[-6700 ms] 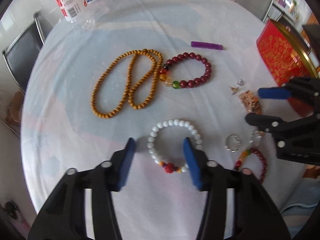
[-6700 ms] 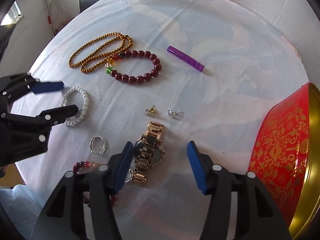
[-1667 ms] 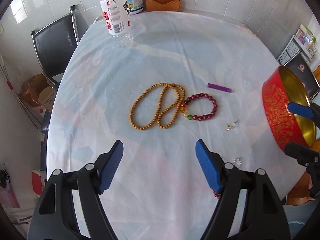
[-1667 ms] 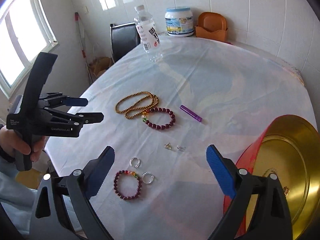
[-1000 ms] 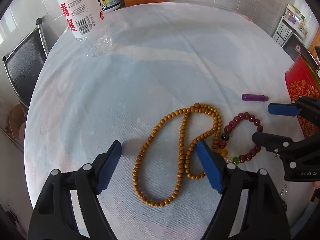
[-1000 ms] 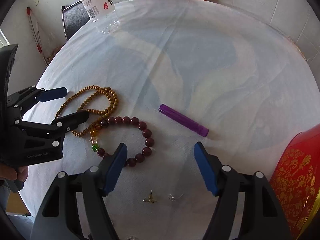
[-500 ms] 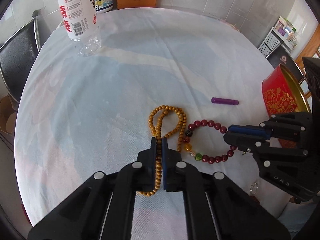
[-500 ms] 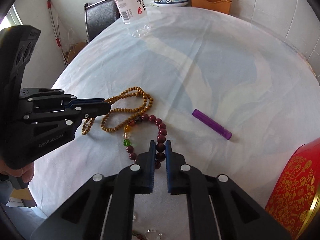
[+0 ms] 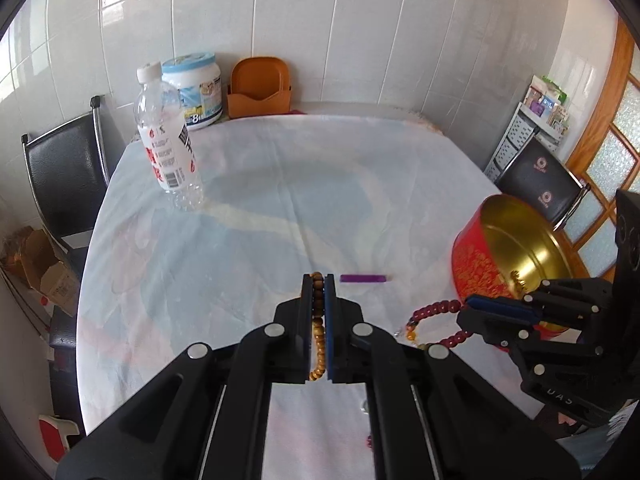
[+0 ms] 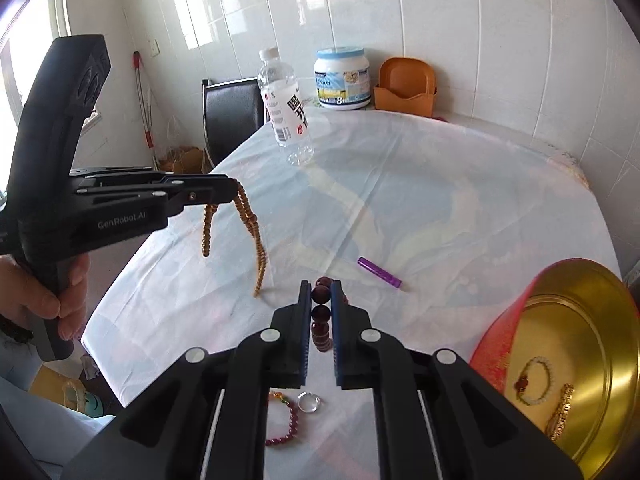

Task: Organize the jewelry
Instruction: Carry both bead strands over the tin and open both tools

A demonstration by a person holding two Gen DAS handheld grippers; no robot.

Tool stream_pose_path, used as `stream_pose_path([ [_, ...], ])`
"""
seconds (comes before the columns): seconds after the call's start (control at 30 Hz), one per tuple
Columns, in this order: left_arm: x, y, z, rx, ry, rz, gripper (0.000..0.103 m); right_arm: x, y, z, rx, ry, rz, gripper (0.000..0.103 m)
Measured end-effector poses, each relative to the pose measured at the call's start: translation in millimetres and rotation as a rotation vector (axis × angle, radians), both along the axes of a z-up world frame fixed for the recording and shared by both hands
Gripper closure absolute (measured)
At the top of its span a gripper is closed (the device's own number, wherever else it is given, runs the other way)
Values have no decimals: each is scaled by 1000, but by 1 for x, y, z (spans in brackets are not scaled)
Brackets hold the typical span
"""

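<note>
My left gripper (image 9: 318,278) is shut on a brown wooden bead necklace (image 9: 317,332), lifted off the table; in the right wrist view its loops (image 10: 256,240) hang from the left gripper (image 10: 234,190), the lowest end near the cloth. My right gripper (image 10: 321,285) is shut on a dark red bead bracelet (image 10: 321,314), which dangles from it (image 9: 436,307) in the left wrist view. An open red tin (image 10: 500,332) with a gold inside stands to the right, holding a white bead bracelet (image 10: 536,380) and a gold watch (image 10: 560,412).
A purple tube (image 10: 379,273) lies mid-table. A small red bracelet (image 10: 286,428) and a ring (image 10: 309,402) lie near the front edge. A water bottle (image 10: 286,108), a white jar (image 10: 342,79) and an orange holder (image 10: 404,88) stand at the far side; a black chair (image 9: 60,172) stands beside the table.
Both grippers closed on their beads and rose from the table. The necklace and the red bracelet now hang in the air, and the view takes in the wall.
</note>
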State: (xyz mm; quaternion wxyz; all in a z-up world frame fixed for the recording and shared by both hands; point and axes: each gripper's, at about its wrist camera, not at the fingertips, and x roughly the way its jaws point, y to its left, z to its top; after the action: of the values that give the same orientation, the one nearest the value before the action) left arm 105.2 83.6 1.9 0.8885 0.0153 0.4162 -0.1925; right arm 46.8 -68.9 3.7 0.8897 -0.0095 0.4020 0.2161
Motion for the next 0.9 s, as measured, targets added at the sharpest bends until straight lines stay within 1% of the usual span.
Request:
stream_pose_path([
  [0.23, -32, -51, 48, -29, -97, -38, 98, -54, -69, 34, 25, -109, -77, 92],
  [0.33, -46, -76, 65, -42, -135, -50, 98, -73, -102, 43, 18, -147, -117, 92],
  [0.47, -64, -115, 83, -64, -172, -93, 98, -95, -147, 50, 22, -174, -177, 92],
  [0.6, -77, -154, 89, -67, -180, -147, 98, -112, -183, 52, 26, -191, -225, 92],
  [0.7, -81, -179, 91, -54, -178, -195, 98, -119, -207, 53, 31, -192, -262, 92],
  [0.9, -66, -215, 90, -43, -167, -270, 98, -108, -237, 45, 60, -178, -329, 92],
])
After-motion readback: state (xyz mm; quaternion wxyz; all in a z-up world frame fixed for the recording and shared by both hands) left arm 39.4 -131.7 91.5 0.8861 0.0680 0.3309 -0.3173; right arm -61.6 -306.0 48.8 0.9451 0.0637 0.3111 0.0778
